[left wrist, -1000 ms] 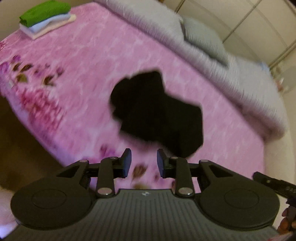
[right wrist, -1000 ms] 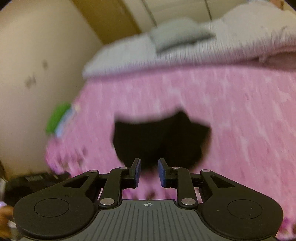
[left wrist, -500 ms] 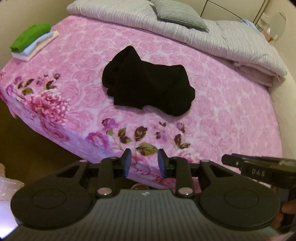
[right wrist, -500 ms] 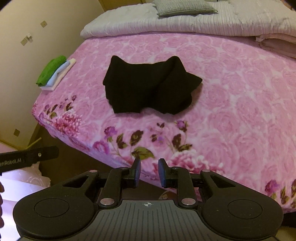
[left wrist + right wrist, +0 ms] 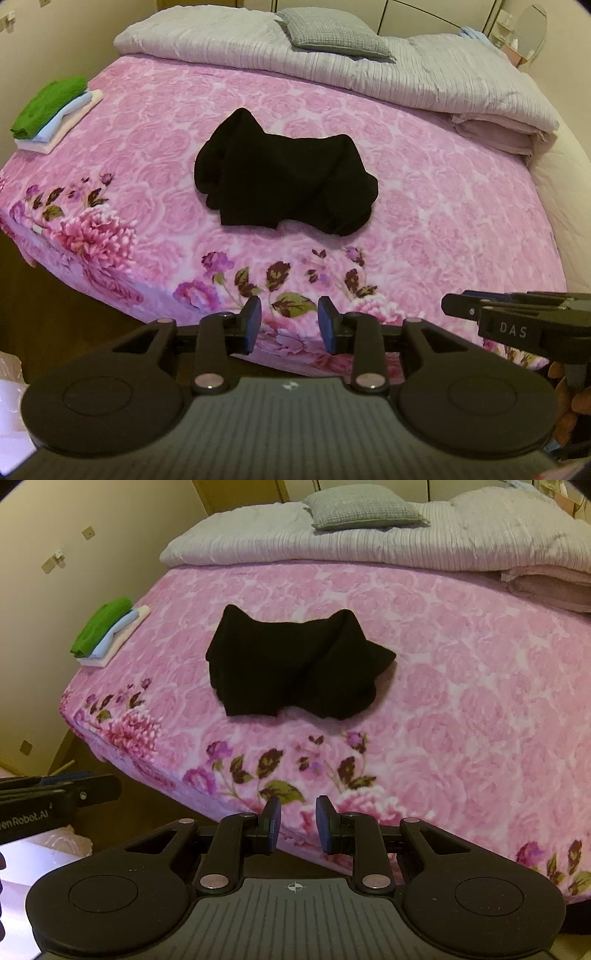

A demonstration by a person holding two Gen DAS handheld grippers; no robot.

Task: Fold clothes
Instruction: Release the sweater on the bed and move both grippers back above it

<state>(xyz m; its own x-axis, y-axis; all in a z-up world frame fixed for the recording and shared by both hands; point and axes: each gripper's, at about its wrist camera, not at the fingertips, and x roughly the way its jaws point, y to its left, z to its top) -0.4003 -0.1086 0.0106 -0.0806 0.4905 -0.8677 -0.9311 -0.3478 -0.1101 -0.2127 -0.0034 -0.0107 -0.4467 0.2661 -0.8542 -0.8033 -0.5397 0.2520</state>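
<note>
- Pink floral blanket [image 5: 424,192] bears our crumpled black garment [image 5: 284,184] mid-bed; both tools hang off its near edge.
- Left gripper [image 5: 289,320] opening, empty; right gripper [image 5: 297,821] apart, empty.
- Black folds hide edges: we risk pinching several layers, or blanket.

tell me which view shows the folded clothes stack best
The left wrist view: the folded clothes stack sits larger there, showing green, blue and cream layers. The right wrist view shows the same stack smaller, more edge-on.

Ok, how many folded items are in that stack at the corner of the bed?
3 show: a green piece on top, a light blue piece under it, a cream piece at the bottom. Thinner layers between them may be hidden.
</note>
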